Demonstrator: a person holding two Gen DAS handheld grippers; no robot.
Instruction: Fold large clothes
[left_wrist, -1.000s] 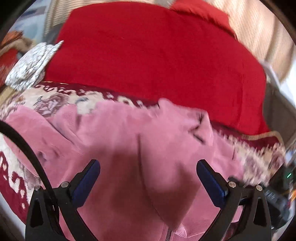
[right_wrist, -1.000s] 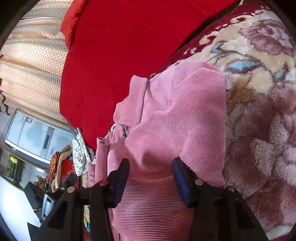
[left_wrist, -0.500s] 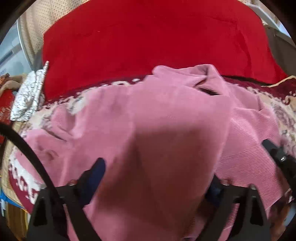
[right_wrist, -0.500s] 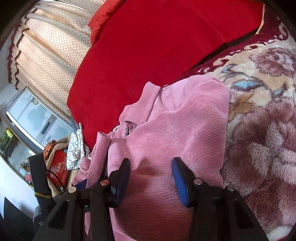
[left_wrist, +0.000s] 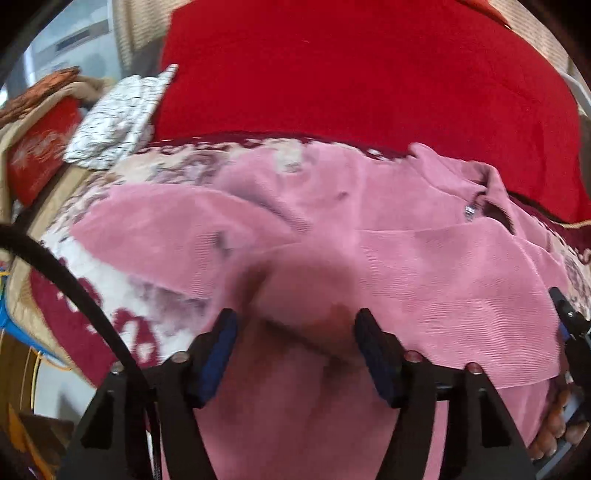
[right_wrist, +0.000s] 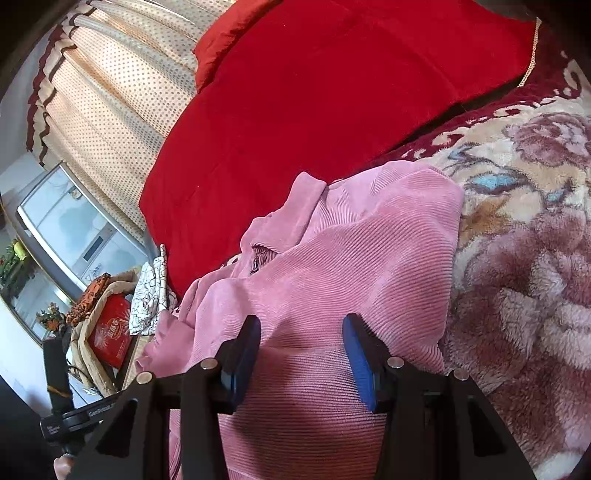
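Lying crumpled at frame centre on one floral blanket (right_wrist: 517, 229) is one pink corduroy jacket (right_wrist: 354, 258). Left tongs (left_wrist: 295, 334) are closing, a raised fold between them; contact is blurred. Right tongs (right_wrist: 301, 343) straddle fabric; grip indeterminate. One red quilt (left_wrist: 369, 74) fills the upper frame.

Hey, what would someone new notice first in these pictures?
The pink ribbed corduroy jacket, lying rumpled across the floral plush blanket in the middle of both views. Behind it spreads a big bright red blanket. Blue-padded grippers frame the bottom of each view, over the pink fabric.
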